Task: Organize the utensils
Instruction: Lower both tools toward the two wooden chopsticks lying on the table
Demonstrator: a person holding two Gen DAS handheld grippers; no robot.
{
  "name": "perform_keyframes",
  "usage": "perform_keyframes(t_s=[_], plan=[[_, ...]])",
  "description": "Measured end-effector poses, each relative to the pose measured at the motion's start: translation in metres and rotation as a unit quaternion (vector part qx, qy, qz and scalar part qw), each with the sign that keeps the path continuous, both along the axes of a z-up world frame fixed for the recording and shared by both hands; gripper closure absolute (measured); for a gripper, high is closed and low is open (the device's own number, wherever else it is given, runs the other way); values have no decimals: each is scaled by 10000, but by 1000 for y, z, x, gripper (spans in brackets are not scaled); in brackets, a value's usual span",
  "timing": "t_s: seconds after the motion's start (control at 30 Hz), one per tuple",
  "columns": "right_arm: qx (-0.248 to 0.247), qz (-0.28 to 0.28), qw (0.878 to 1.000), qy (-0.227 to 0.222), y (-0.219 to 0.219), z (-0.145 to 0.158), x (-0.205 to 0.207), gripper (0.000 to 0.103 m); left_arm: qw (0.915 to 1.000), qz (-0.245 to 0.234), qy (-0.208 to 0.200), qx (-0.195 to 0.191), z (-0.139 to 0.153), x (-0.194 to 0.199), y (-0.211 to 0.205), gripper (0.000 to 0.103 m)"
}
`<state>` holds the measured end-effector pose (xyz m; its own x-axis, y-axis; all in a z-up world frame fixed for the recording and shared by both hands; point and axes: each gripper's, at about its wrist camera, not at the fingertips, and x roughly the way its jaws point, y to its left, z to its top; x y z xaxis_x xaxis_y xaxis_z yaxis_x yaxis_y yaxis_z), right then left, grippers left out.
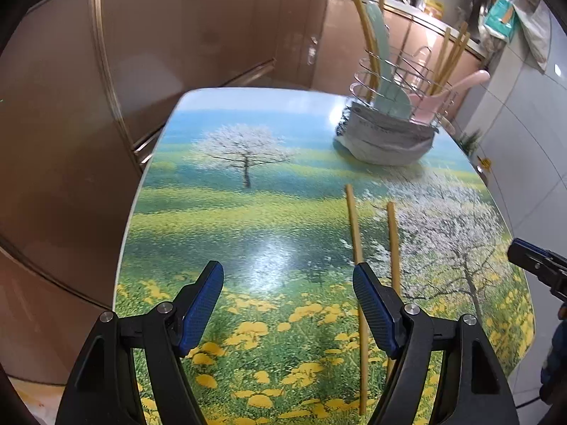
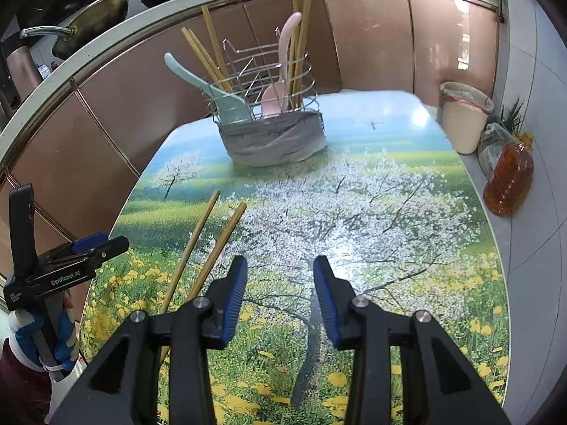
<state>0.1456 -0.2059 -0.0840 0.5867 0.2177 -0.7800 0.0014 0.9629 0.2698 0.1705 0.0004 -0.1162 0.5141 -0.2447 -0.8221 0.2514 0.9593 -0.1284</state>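
Picking up the two loose chopsticks looks like the step in hand, since they are the only utensils not yet standing in the wire holder [image 2: 269, 81]. Both lie flat on the flower-printed table [image 1: 219, 219], side by side but apart, angled slightly toward each other at the far ends. The left gripper [image 1: 287, 304] has its fingers wide apart with nothing between them; the longer chopstick [image 1: 355, 248] passes just behind its right-hand fingertip, and the shorter chopstick [image 1: 393, 244] lies just outside that same finger. The right gripper [image 2: 280, 297] has its fingers moderately apart and also empty, with both sticks just off its left-hand finger (neither gripper touches a stick, as far as the views show). To do this well, I would slide one gripper sideways until a single chopstick sits between the pads, near the middle of its length so it will not tip when lifted, then lower until the pads straddle it at the tabletop before closing. A thin stick on a glossy surface may roll or skid, so the close should be slow and square across it. The holder, wrapped low in a grey cloth [image 2: 273, 141], stands well beyond both sets of fingers and already carries a pale green spoon [image 2: 212, 88], a pink spoon [image 2: 280, 81] and several chopsticks.
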Motion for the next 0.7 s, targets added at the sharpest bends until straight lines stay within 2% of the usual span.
perform_keyframes(t_s=[0.13,0.3,0.5,0.7], plan=[[39,162,9998,118,9,-3,8,66,9991,-366,230,15,-4,9,-15,28],[41,331,9991,253,19,-7,20,66,9963,-716,387,261,-14,21,-38,29],[-19,418,9986,327,23,-11,32,66,9919,-1042,579,433,-25,36,-61,37],[-54,569,9975,425,30,-17,44,66,9874,-1251,786,565,-38,48,-72,50]])
